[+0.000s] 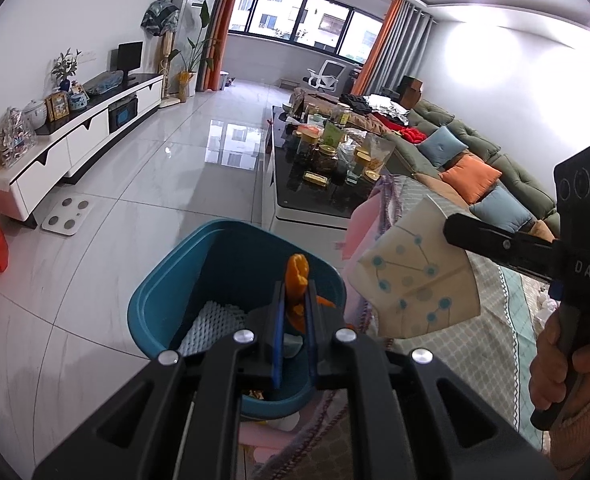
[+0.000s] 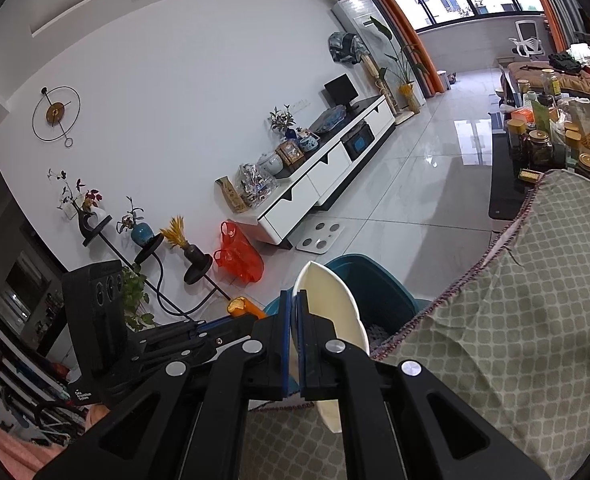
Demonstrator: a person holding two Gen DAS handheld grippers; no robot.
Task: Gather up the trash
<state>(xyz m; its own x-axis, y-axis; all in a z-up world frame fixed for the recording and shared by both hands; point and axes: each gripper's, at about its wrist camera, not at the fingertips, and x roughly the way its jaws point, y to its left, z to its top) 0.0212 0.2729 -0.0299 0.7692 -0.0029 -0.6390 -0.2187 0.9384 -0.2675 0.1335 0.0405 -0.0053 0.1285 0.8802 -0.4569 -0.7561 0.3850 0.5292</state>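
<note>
My left gripper (image 1: 295, 292) is shut on a piece of orange peel (image 1: 297, 280) and holds it over the open teal trash bin (image 1: 167, 296). White foam netting (image 1: 211, 324) lies inside the bin. My right gripper (image 2: 293, 312) is shut on the rim of a crumpled cream paper cup (image 2: 331, 308) with blue dots. The cup (image 1: 415, 280) shows in the left wrist view to the right of the bin, over the table edge. In the right wrist view the peel (image 2: 241, 306) and the bin (image 2: 375, 284) sit just left of and behind the cup.
A table with a checked cloth (image 2: 515, 320) is on the right. A dark coffee table (image 1: 315, 188) full of jars stands beyond the bin. A white scale (image 1: 67, 215), a red plastic bag (image 2: 237, 254) and a TV cabinet (image 1: 75, 140) are on the left.
</note>
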